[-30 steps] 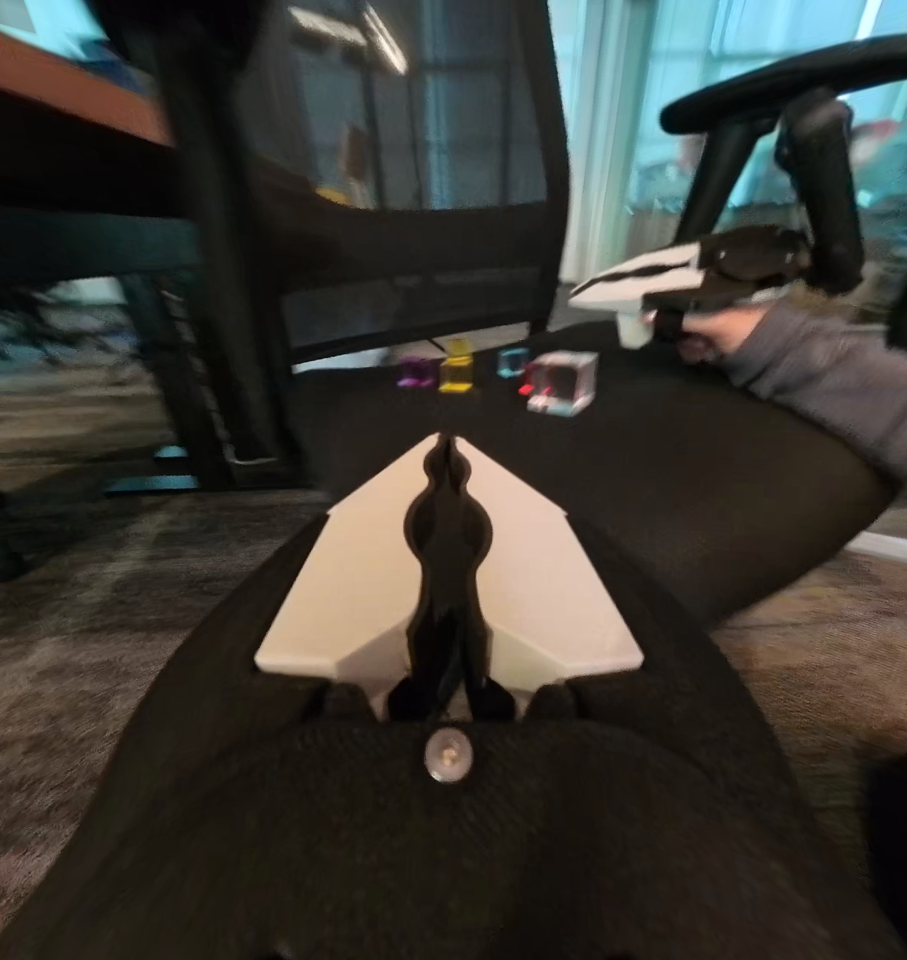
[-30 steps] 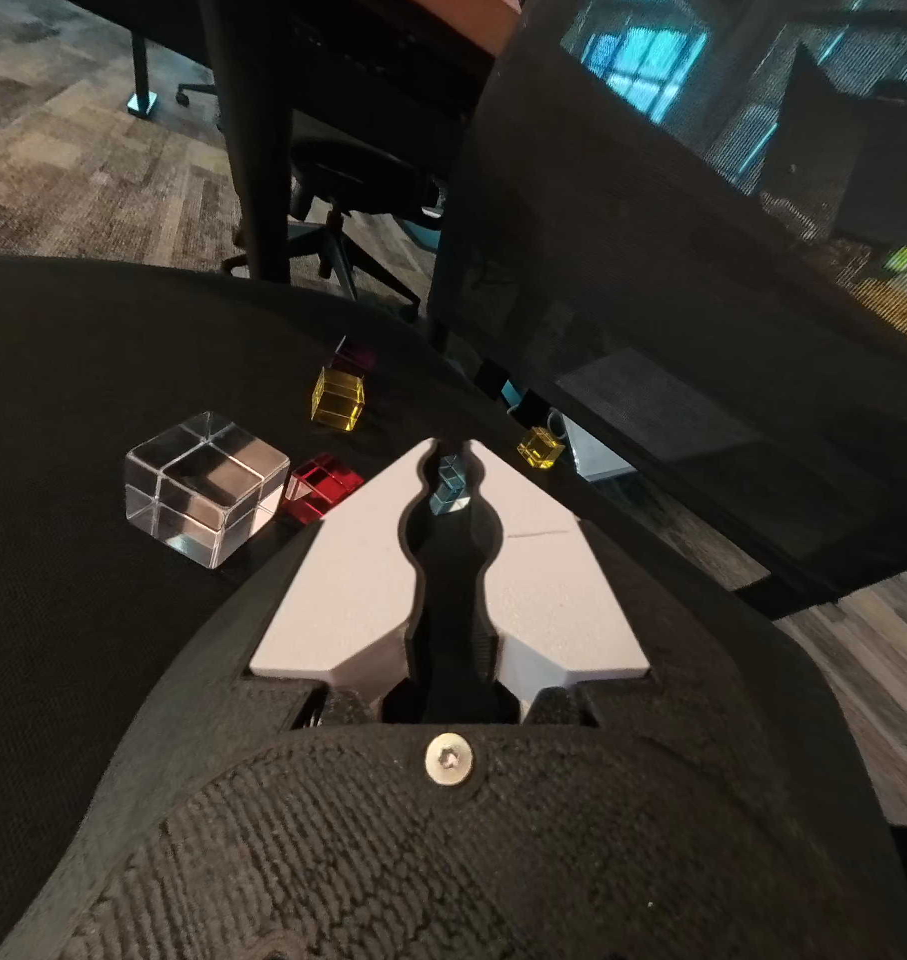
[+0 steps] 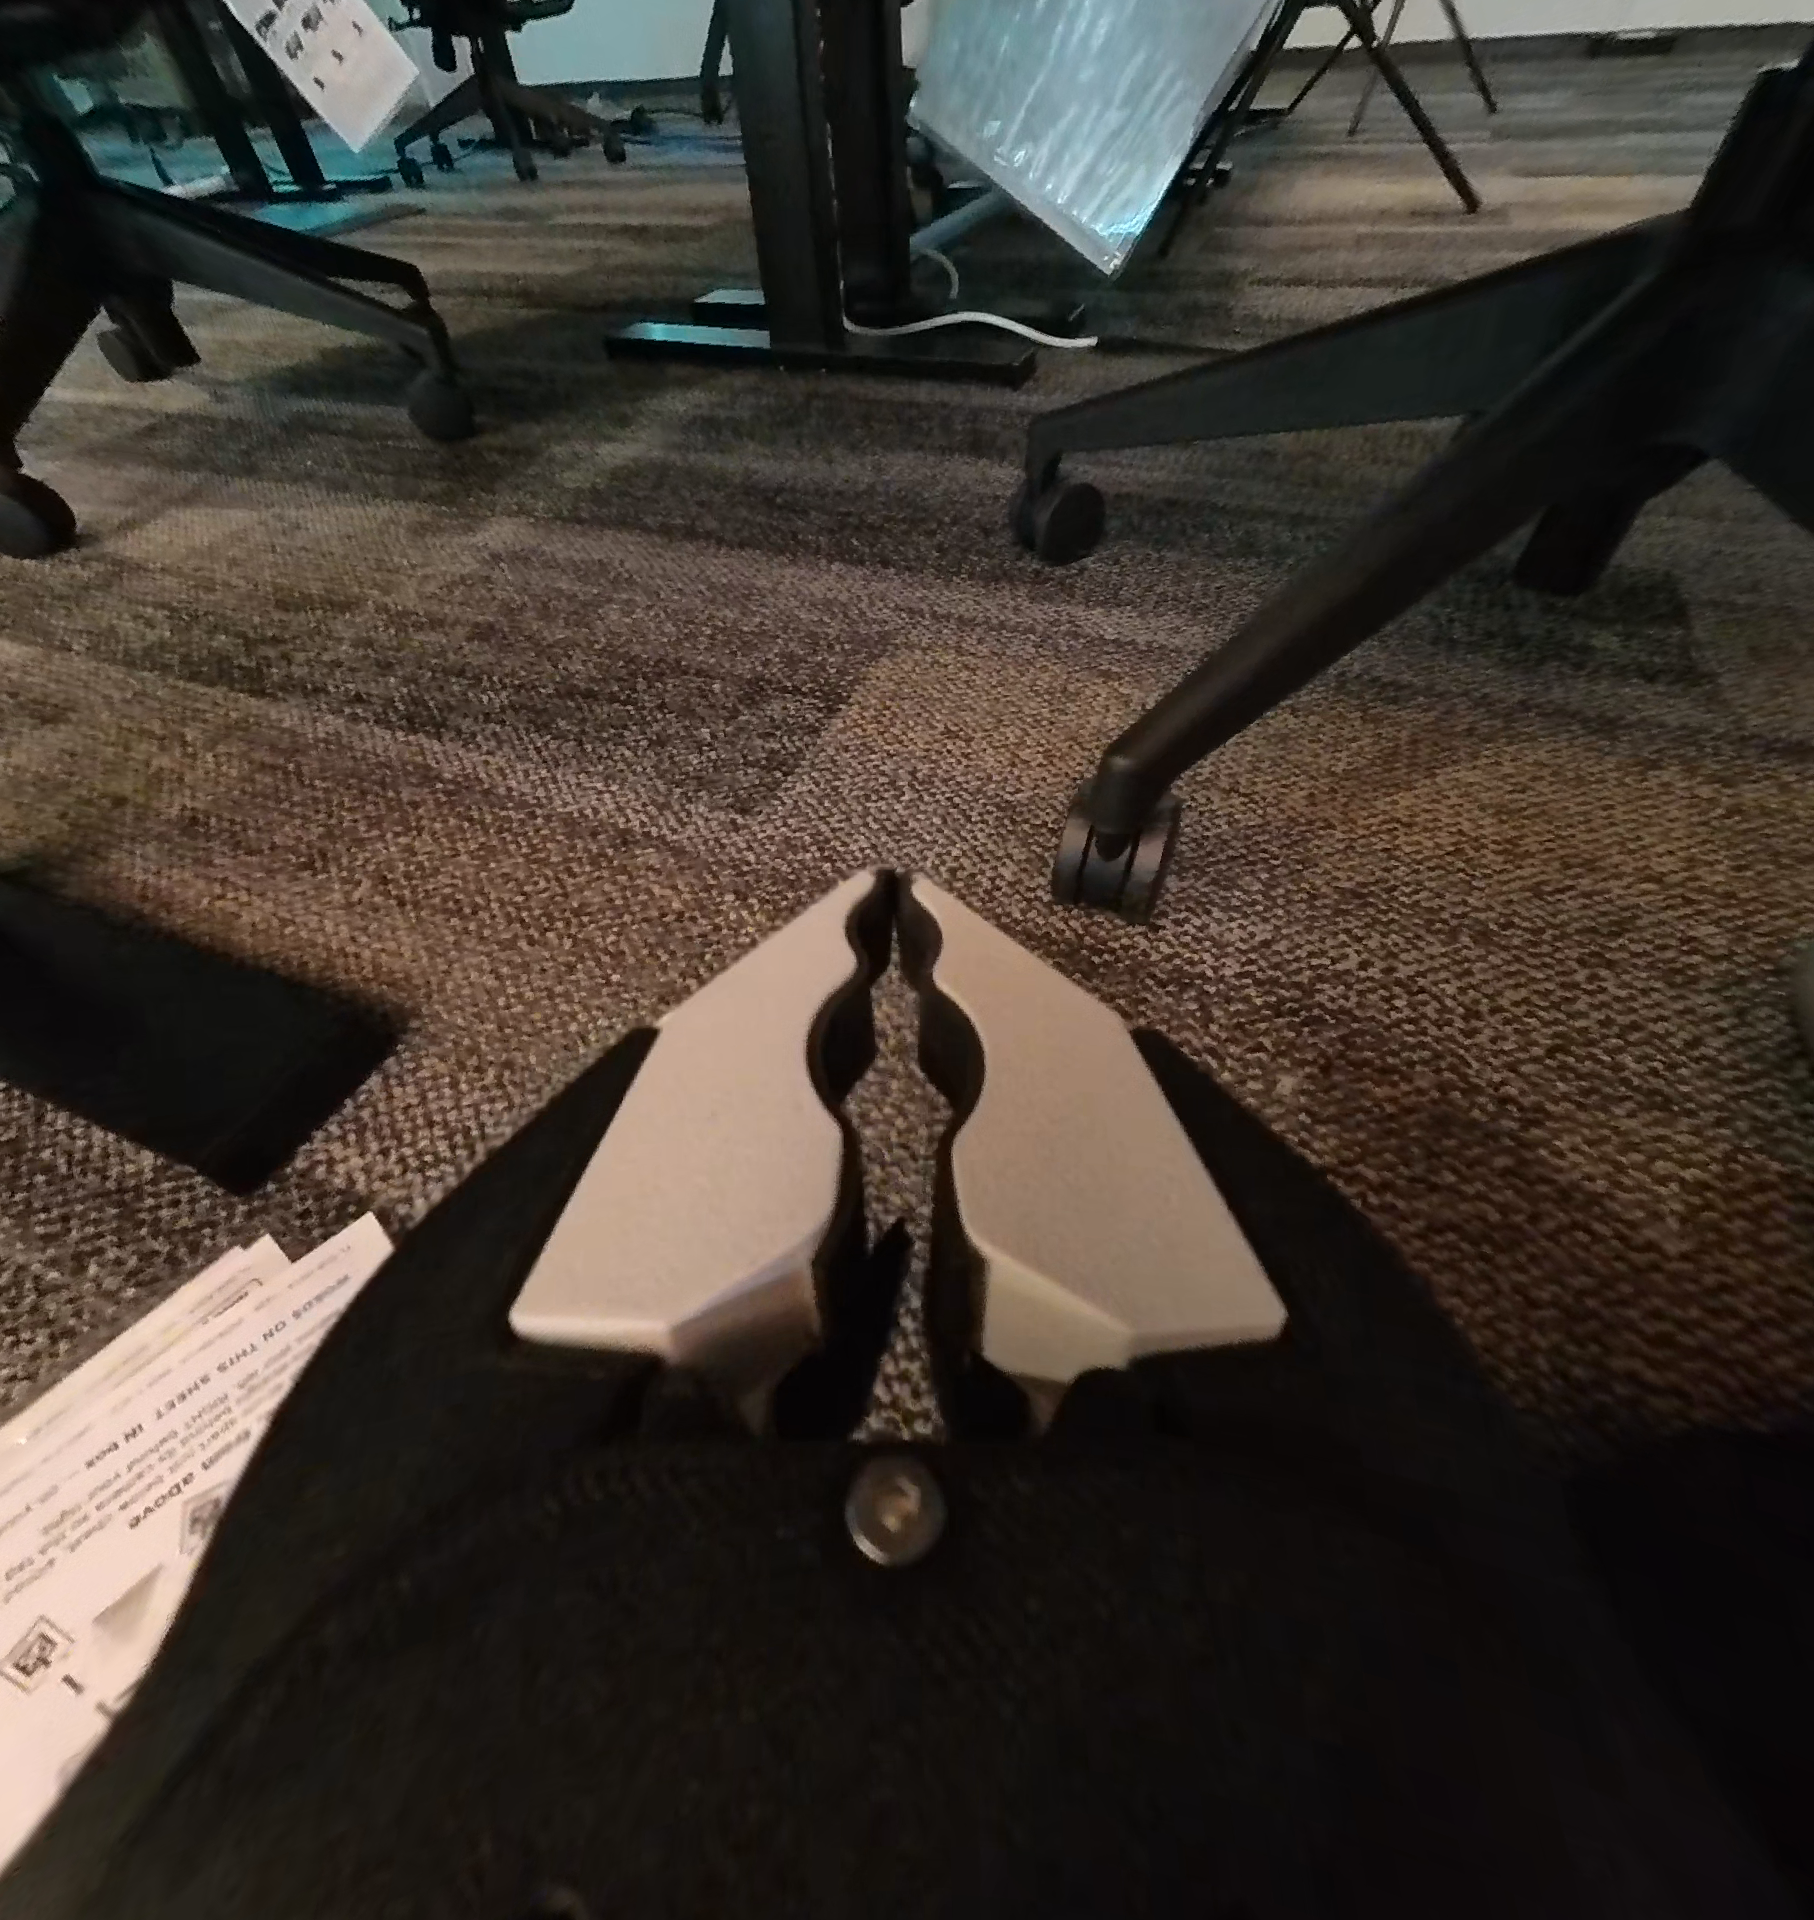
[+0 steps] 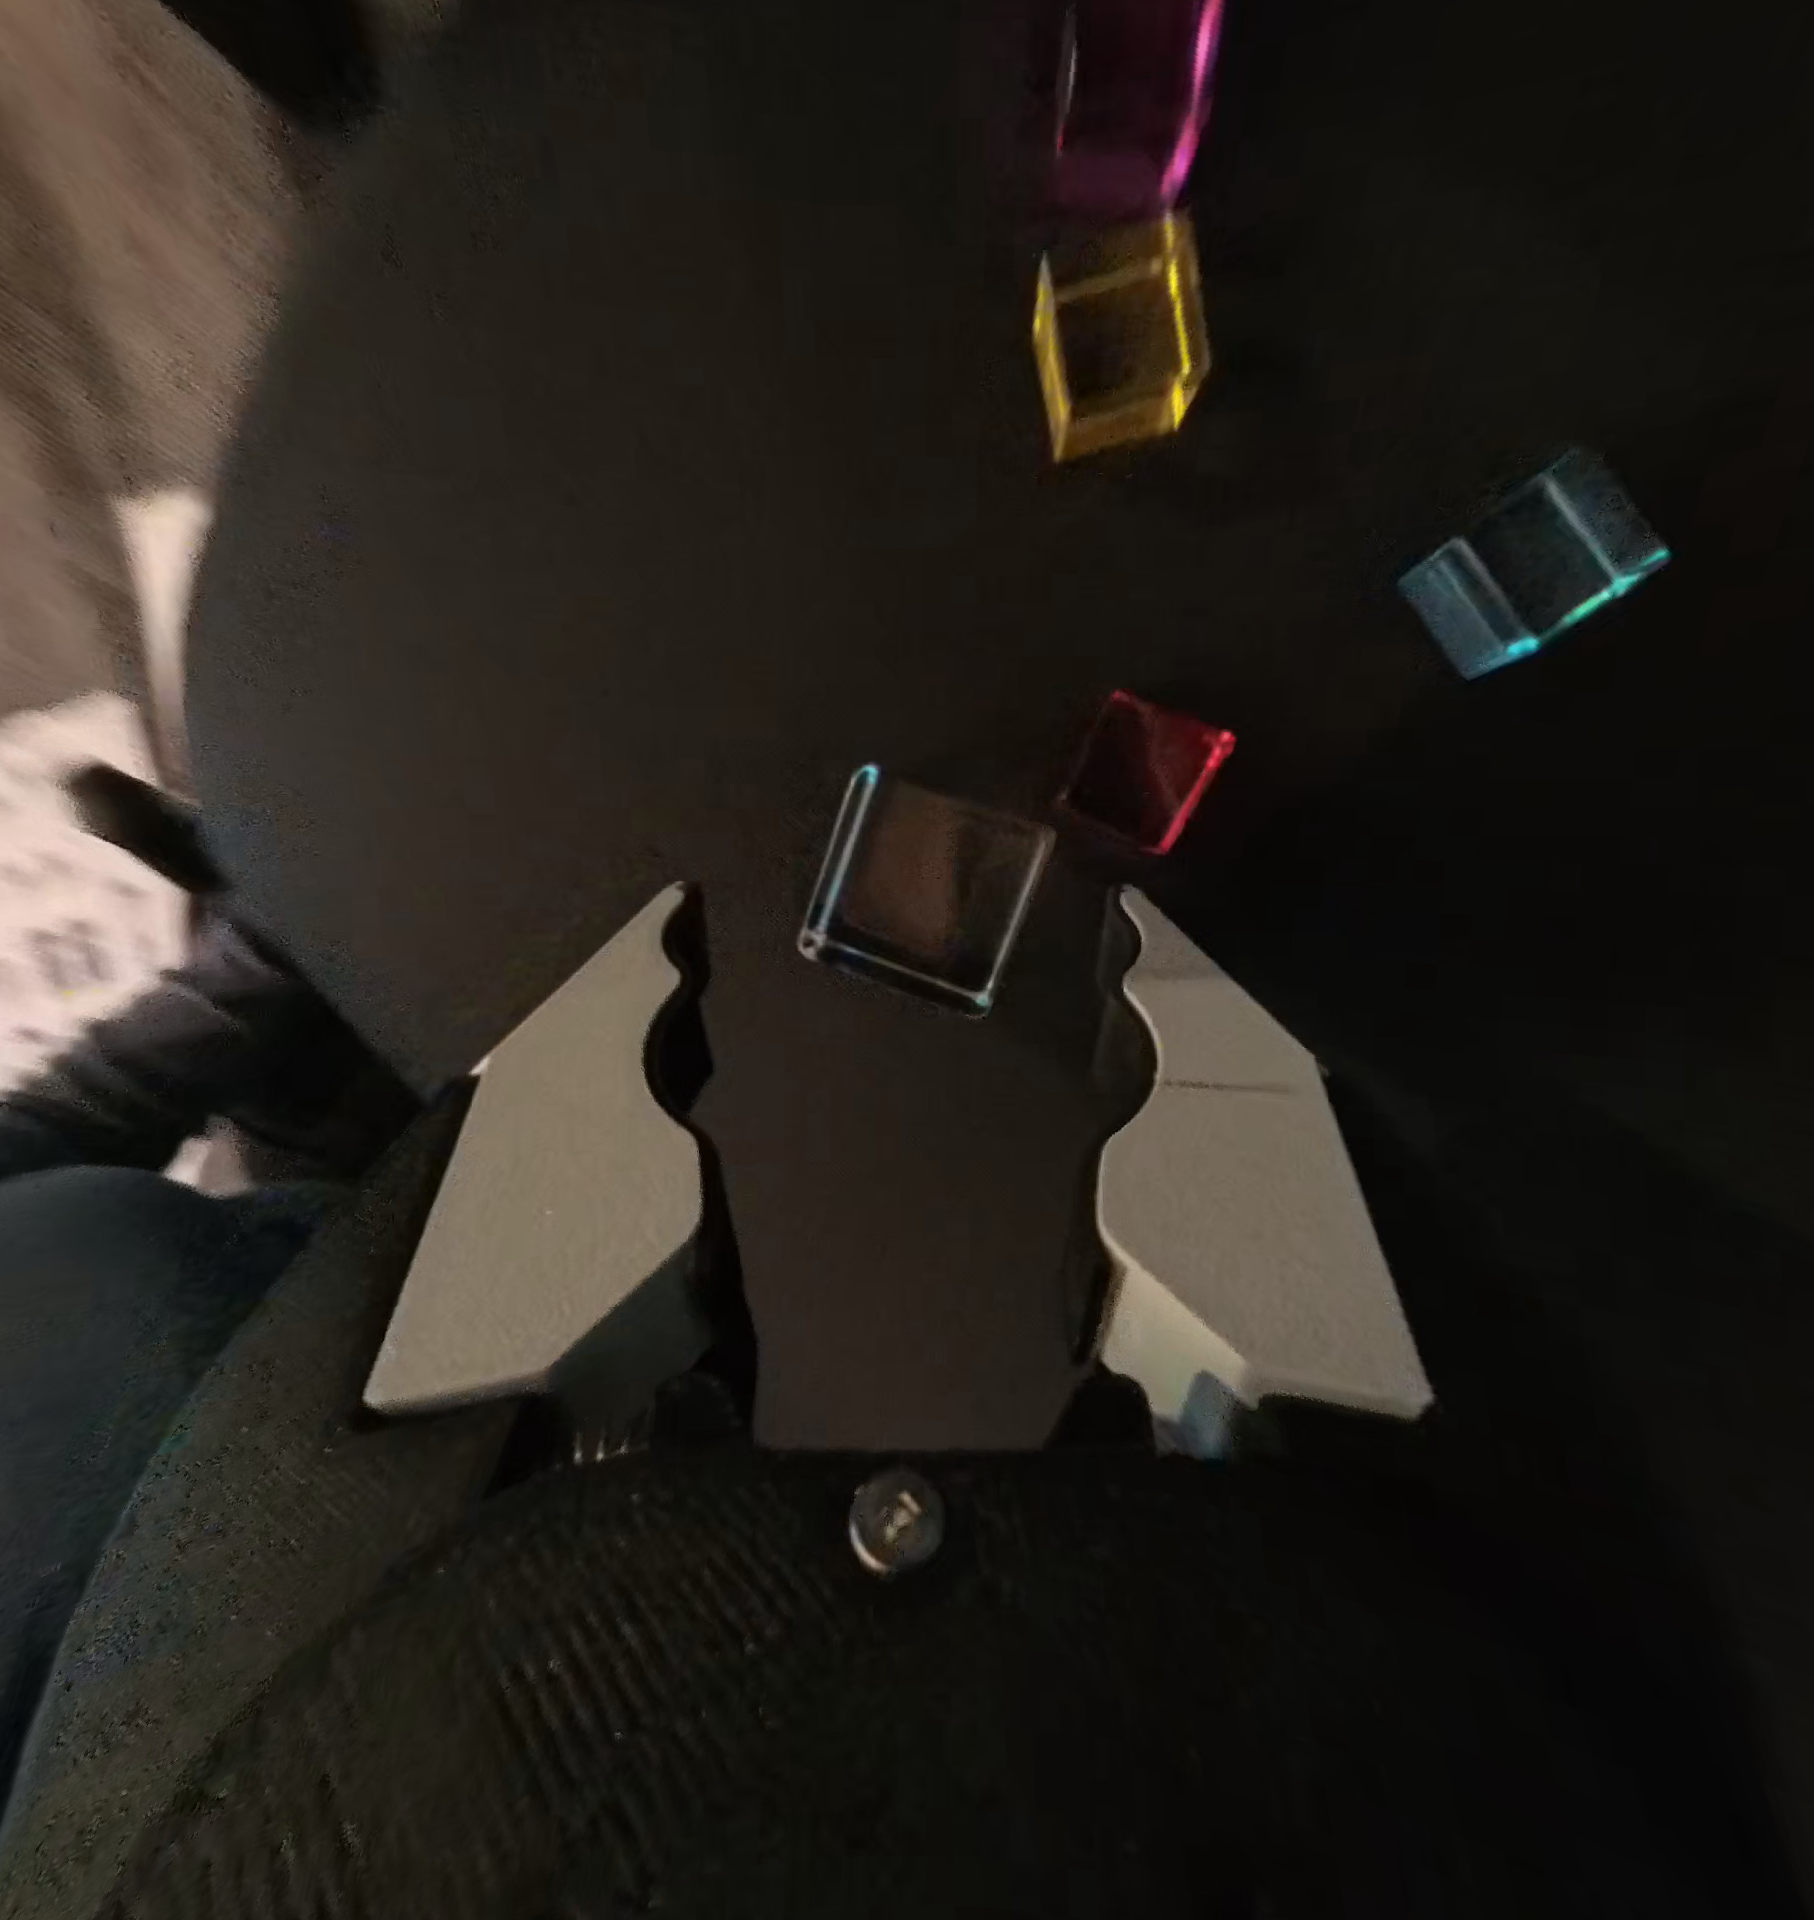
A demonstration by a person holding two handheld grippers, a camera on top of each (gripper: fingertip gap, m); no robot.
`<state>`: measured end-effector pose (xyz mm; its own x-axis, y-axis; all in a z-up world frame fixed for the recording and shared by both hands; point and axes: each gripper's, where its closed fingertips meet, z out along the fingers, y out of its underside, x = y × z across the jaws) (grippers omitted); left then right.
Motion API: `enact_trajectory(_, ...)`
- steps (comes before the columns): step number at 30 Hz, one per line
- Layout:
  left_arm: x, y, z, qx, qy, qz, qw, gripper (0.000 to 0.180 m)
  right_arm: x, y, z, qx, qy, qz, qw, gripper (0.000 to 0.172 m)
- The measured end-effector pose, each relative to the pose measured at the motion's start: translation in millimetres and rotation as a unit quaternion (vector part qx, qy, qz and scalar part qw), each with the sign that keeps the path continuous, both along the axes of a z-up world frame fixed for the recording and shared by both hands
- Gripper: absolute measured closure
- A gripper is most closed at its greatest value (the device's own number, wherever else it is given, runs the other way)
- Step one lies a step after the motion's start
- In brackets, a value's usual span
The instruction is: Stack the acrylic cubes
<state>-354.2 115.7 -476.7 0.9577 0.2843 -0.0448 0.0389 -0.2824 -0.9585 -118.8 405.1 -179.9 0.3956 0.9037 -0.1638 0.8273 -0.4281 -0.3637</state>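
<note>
My right gripper (image 4: 908,896) is open wide and points down at a black chair seat (image 4: 570,520). A large clear cube (image 4: 924,888) lies on the seat between its fingertips; neither pad touches it. A small red cube (image 4: 1152,774) lies against the clear cube's far right corner. A blue cube (image 4: 1537,566) lies farther right, and a yellow cube (image 4: 1121,332) and a purple cube (image 4: 1131,104) lie beyond. My left gripper (image 3: 895,883) is shut with nothing between its fingers and hangs over grey-brown carpet (image 3: 570,779), away from the cubes.
In the left wrist view a chair caster (image 3: 1116,857) stands just right of the fingertips, under a black chair leg (image 3: 1402,520). A desk base (image 3: 820,343) and other chair legs (image 3: 259,270) stand beyond. A printed sheet (image 3: 103,1507) lies at lower left. There is about 50 cm between the tips of the two grippers.
My right gripper was shut on the small blue cube; it has opened, the blue cube lies on the seat, and the gripper now stands over the clear cube. My left gripper swung down from the seat.
</note>
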Motion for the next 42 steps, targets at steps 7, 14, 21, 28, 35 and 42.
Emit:
enact_trajectory(7, -4, -2, -3, 0.0, -0.019, 0.007, 1.0, 0.18, 45, 21, -8, 0.107, -0.195, 0.154, 0.963, 0.127)
enact_trajectory(14, -9, -4, -3, 0.008, -0.03, 0.019, 0.999, 0.18, 66, 39, -12, 0.104, -0.21, 0.351, 0.907, 0.127)
enact_trajectory(21, -13, -6, -3, 0.016, -0.05, 0.024, 0.998, 0.18, 25, 31, 10, 0.011, -0.171, 0.218, 0.961, 0.107)
enact_trajectory(28, -13, -4, -8, 0.01, -0.059, 0.021, 0.998, 0.18, 2, 49, -4, -0.002, -0.228, -0.003, 0.974, 0.117)
enact_trajectory(35, -15, -5, -10, 0.011, -0.076, 0.024, 0.997, 0.18, 0, 50, -16, -0.001, -0.253, -0.008, 0.967, 0.147)
enact_trajectory(42, -16, -5, -11, 0.009, -0.081, 0.027, 0.996, 0.18, 12, 31, 41, 0.067, -0.231, 0.221, 0.945, 0.147)
